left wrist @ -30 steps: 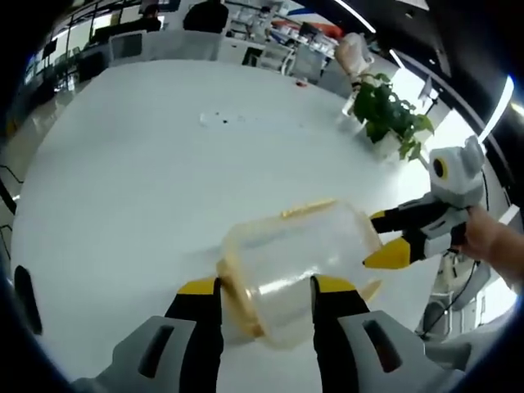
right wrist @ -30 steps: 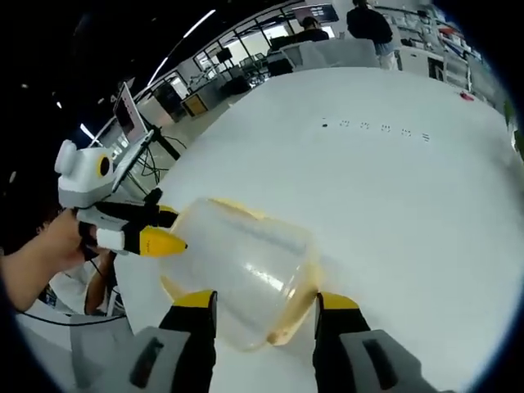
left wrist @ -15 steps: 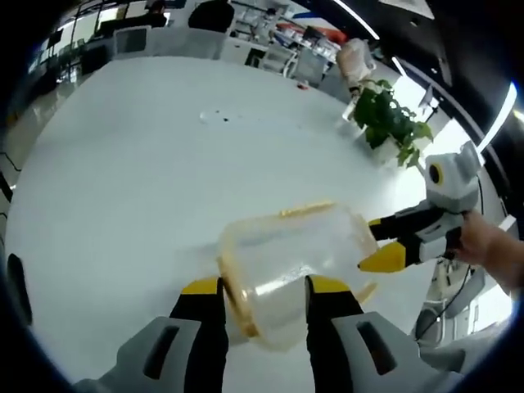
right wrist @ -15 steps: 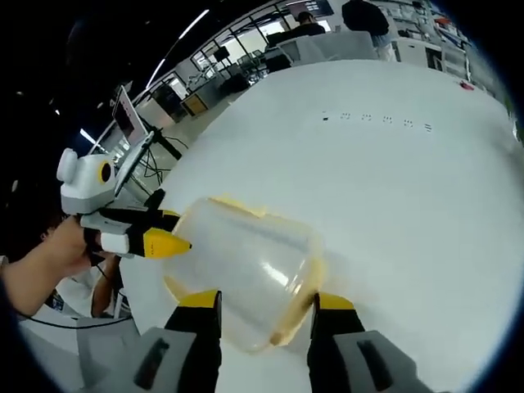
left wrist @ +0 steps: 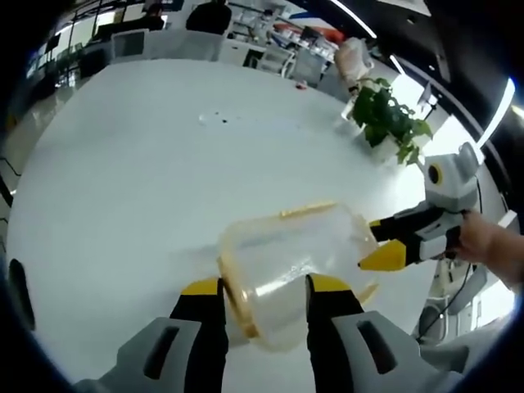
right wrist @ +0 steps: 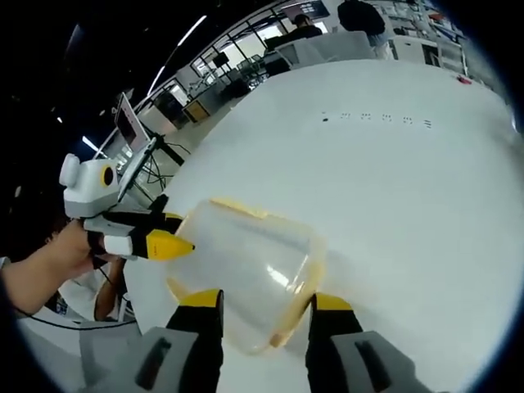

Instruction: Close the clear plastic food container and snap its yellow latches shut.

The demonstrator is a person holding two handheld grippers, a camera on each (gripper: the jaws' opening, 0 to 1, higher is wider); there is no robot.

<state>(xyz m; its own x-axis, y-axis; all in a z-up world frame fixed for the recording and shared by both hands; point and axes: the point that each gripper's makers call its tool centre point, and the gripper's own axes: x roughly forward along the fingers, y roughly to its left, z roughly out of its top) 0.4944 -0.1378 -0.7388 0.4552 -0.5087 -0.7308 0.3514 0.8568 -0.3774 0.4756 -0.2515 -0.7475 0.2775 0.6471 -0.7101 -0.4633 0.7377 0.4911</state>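
Observation:
The clear plastic container (left wrist: 286, 262) with yellow trim lies tipped on its side over the white table (left wrist: 147, 164). My left gripper (left wrist: 264, 286) straddles its near end, both yellow-tipped jaws pressed against its walls. From the right, the right gripper (left wrist: 372, 241) holds the far end. In the right gripper view the same container (right wrist: 246, 270) sits between the jaws of my right gripper (right wrist: 264, 301), which press on its sides. The left gripper (right wrist: 182, 232) comes in from the left, held by a hand (right wrist: 41, 266). A yellow latch (left wrist: 307, 210) shows along the container's upper edge.
A potted green plant (left wrist: 389, 119) stands at the table's far right edge. Small dark specks (right wrist: 377, 120) mark the tabletop farther off. Desks, chairs and people (right wrist: 360, 16) fill the office beyond the table. A monitor on a stand (right wrist: 131, 123) is off the table's left side.
Both pairs of jaws have narrowed slightly on the container over the last second. The container has stayed in about the same place.

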